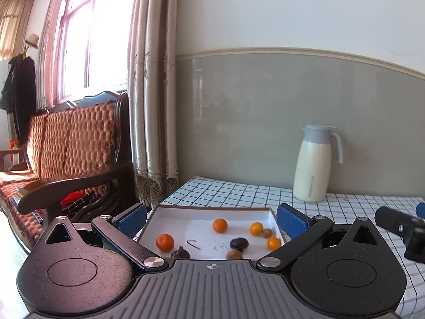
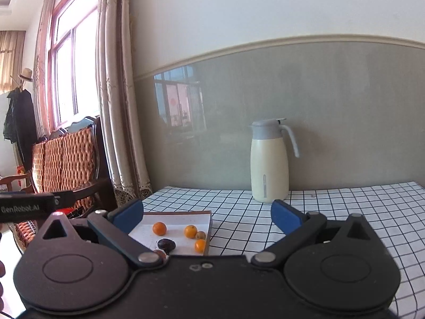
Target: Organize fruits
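Note:
A shallow white box (image 1: 273, 214) with brown edges lies on the checked tablecloth. In it lie several small orange fruits (image 1: 165, 242), a dark fruit (image 1: 239, 243) and small brown ones (image 1: 266, 233). My left gripper (image 1: 211, 219) is open and empty, its blue pads either side of the box, above it. My right gripper (image 2: 207, 216) is open and empty, to the right of the box (image 2: 209, 228). The oranges (image 2: 159, 228) and dark fruit (image 2: 166, 244) show in the right wrist view. Part of the right gripper's body (image 1: 401, 228) shows in the left view.
A cream thermos jug (image 2: 269, 162) with a grey lid stands at the back of the table (image 2: 345, 212) by the wall. A wooden sofa (image 1: 71, 143) with woven cushions and curtains (image 1: 151, 93) are to the left of the table.

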`<state>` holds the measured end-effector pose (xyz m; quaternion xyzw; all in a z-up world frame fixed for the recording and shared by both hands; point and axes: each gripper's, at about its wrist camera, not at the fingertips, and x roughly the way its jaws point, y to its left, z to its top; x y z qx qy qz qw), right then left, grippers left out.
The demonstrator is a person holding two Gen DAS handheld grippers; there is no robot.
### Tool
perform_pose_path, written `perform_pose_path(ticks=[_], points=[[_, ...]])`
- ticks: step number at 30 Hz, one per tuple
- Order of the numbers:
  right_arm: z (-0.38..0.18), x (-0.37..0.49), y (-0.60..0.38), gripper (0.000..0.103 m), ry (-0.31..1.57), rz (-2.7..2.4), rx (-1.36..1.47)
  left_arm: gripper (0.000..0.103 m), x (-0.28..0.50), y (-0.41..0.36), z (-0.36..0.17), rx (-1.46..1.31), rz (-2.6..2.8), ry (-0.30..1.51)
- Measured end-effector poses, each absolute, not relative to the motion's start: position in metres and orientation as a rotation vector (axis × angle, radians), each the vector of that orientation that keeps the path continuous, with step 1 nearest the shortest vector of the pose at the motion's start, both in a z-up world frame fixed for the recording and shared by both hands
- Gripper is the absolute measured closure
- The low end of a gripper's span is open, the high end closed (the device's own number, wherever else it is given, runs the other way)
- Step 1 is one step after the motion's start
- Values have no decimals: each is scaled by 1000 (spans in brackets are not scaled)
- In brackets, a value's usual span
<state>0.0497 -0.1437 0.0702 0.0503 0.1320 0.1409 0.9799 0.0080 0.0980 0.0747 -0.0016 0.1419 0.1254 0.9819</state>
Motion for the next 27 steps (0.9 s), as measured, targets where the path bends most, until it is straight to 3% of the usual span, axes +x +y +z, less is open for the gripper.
perform_pose_path(ticks=[27], points=[[57,25,-124,6,315,315,65,0,-10,101,51,-100,189,366]])
